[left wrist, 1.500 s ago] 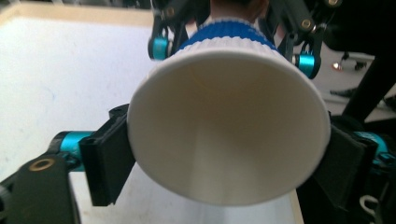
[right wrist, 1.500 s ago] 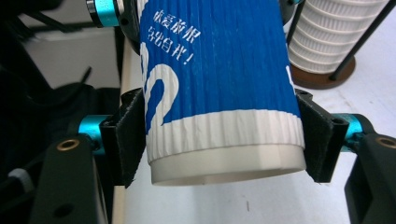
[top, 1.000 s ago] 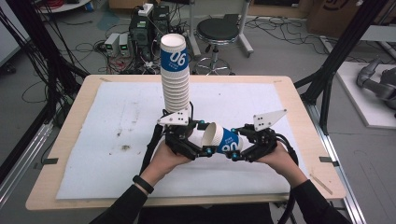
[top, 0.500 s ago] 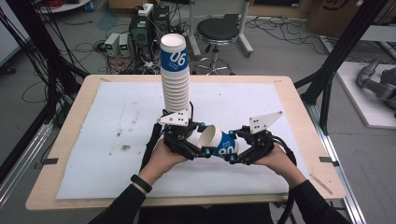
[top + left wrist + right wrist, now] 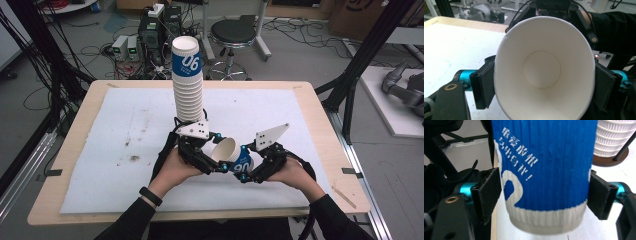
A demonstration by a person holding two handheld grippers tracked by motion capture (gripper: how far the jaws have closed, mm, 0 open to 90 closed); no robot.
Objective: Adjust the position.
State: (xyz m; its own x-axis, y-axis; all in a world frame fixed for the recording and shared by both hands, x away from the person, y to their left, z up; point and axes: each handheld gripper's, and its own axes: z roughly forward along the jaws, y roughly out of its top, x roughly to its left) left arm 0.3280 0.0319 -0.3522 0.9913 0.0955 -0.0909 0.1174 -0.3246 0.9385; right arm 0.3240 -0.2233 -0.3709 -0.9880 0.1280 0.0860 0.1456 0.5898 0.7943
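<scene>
A blue and white paper cup (image 5: pixel 232 155) lies on its side in the air between my two grippers, above the white mat (image 5: pixel 100 150). My left gripper (image 5: pixel 215 159) is shut on its open rim; the mouth of the cup (image 5: pixel 544 72) is squeezed into an oval between the pads (image 5: pixel 485 85). My right gripper (image 5: pixel 246 171) is shut on the blue ribbed wall of the cup (image 5: pixel 544 170), close to its base. The jaws of both grippers have just been closing, with the cup between them. A tall stack of the same cups (image 5: pixel 188 85) stands right behind the left gripper.
The stack (image 5: pixel 611 140) rests on a round brown base (image 5: pixel 610 160). The wooden table edge (image 5: pixel 320 100) frames the mat. Behind the table are a stool (image 5: pixel 235 35), electronics boxes (image 5: pixel 150 35) and cables on the floor.
The cup and the right gripper have shifted slightly toward the front of the table. Both hands otherwise stay where they were.
</scene>
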